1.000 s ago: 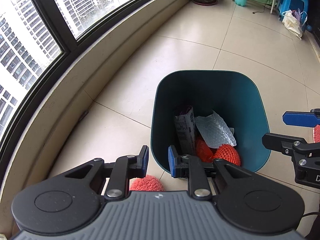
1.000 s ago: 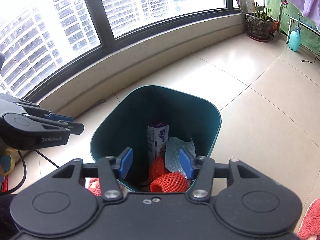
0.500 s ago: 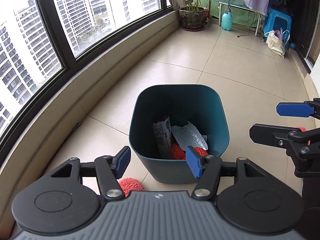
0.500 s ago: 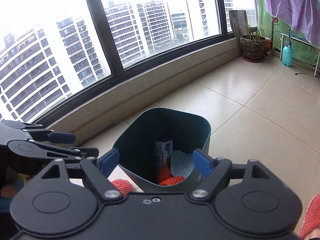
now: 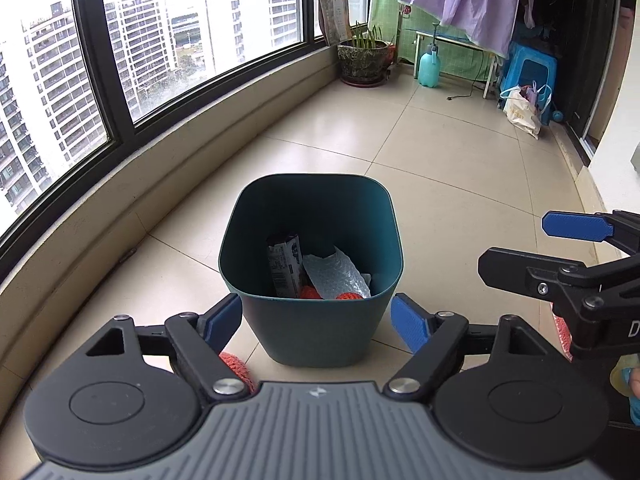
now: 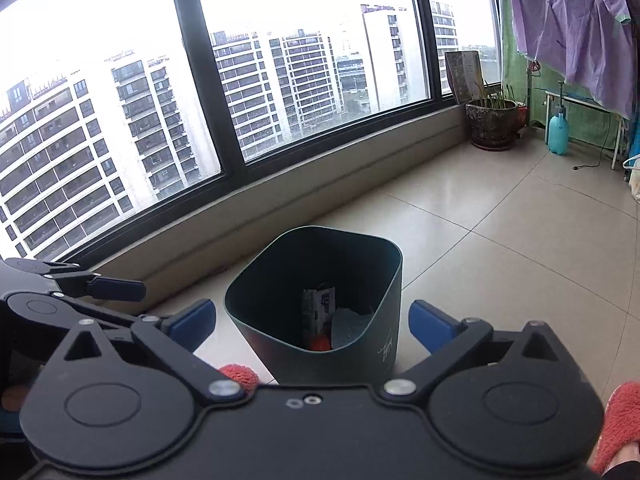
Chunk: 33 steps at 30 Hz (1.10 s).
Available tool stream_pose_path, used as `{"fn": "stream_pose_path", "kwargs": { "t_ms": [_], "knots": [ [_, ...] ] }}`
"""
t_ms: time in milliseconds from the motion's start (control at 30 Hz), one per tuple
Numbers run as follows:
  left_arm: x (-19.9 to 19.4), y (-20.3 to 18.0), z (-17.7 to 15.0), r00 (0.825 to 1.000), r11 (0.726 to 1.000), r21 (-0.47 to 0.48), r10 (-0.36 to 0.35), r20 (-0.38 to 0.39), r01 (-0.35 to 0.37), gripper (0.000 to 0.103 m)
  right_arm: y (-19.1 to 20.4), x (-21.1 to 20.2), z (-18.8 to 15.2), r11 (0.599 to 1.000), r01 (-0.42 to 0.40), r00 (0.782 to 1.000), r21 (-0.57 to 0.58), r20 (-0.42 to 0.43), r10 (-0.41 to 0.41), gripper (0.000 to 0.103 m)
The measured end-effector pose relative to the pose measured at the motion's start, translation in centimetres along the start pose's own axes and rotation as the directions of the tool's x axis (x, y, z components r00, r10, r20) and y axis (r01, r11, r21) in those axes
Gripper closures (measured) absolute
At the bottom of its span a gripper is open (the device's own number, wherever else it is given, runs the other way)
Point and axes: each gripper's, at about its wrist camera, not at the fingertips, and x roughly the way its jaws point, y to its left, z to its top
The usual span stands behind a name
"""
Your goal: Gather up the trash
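My left gripper (image 5: 316,322) and right gripper (image 6: 313,325) both gape empty. The bin (image 5: 320,336) holds a carton (image 5: 285,265), bubble wrap (image 5: 336,274) and red netting (image 5: 347,296).

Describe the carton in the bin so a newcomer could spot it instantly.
Find the dark teal bin on the tiled floor beside the curved window wall. Inside, against its left side, a slim printed carton stands on end. Unlike the crumpled bubble wrap and orange foam nets beside it, it's boxy and printed.
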Motion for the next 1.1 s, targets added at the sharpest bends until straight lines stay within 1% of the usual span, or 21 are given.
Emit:
{"fn": "stream_pose_path", "kwargs": {
  "t_ms": [200,300,467,767,1100],
  "knots": [
    [0.0,-0.3,-0.8,1.0,1.0,0.0,-0.003,0.0,0.003,0.021,-0.3,-0.1,-1.0,0.998,0.011,1.0,0.063,-0.001,-0.011,0.0],
    [0.0,-0.1,-0.9,1.0,1.0,-0.013,0.011,0.008,-0.011,0.021,-0.3,0.0,-1.4,0.997,0.023,1.0,0.075,-0.004,-0.023,0.0],
    [0.0,0.3,-0.7,1.0,0.999,-0.039,0.016,0.013,-0.016,0.021,0.0,0.3,-1.7,0.996,0.043,0.999,0.075,-0.013,-0.042,0.0],
    [0.0,0.1,-0.9,1.0,0.999,-0.041,0.011,0.026,-0.01,0.021,0.3,0.8,-1.8,0.996,0.04,0.999,0.076,-0.034,-0.038,0.0],
    [-0.2,0.5,-0.8,0.999,0.998,-0.057,0.002,0.04,0.0,0.021,0.3,0.8,-1.6,0.996,0.044,0.999,0.075,-0.03,-0.042,0.0]
  ]
}}
